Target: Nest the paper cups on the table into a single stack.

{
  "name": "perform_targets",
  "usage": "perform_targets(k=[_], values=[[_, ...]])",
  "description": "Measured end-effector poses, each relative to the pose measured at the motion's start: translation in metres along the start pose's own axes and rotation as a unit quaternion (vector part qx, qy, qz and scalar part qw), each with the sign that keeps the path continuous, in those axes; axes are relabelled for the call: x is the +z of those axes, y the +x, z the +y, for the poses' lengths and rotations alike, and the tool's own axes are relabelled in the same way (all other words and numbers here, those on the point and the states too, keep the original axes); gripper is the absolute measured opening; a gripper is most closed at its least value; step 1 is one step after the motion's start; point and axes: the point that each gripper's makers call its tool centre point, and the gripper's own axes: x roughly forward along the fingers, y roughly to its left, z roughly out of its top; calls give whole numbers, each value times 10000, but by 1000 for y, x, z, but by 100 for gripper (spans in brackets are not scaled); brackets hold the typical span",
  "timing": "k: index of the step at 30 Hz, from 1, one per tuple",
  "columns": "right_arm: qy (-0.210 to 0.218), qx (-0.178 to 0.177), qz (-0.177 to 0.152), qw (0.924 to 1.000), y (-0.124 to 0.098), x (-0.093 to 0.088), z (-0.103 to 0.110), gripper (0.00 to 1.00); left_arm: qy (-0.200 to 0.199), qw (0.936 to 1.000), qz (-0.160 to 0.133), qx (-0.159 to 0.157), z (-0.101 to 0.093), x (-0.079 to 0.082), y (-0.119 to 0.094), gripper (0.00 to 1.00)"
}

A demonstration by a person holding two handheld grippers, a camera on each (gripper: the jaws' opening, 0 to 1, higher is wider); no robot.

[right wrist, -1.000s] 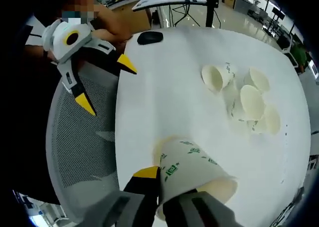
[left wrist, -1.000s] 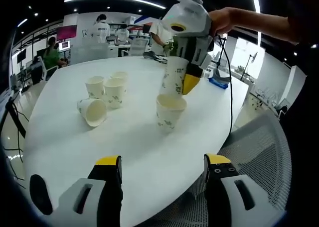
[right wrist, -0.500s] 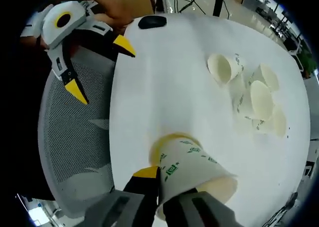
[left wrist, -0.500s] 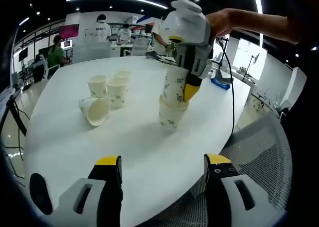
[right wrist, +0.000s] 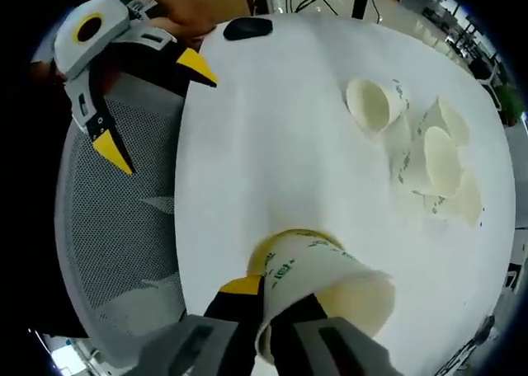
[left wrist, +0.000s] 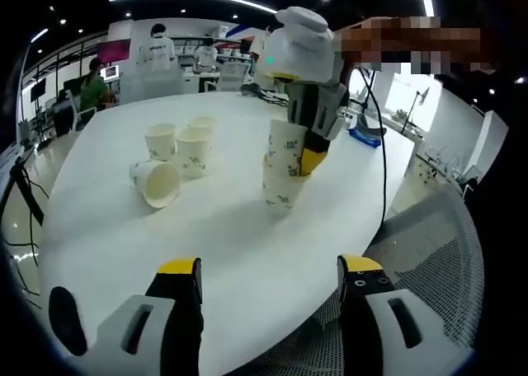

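The cups are seen to be matt paper printed with green, and the table a smooth white top with faint sheen. The chair is covered in grey mesh cloth. The right gripper looks plastic.

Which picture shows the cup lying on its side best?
The left gripper view: the tipped paper cup lies apart from the upright cups, its open mouth and side plain. The right gripper view shows it from above, mostly its mouth.

lower cup mostly hidden by held cup
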Motion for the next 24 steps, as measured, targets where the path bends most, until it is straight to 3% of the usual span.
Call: perform_targets(k=[5, 24], values=[[115, -27, -57, 9999, -3, -1, -6, 1, 12, 10000, 1, -6, -2, 1, -2, 65], [351, -6, -209, 9992, -16, 2, 5, 6, 67, 10000, 22, -39, -1, -1, 1, 65]])
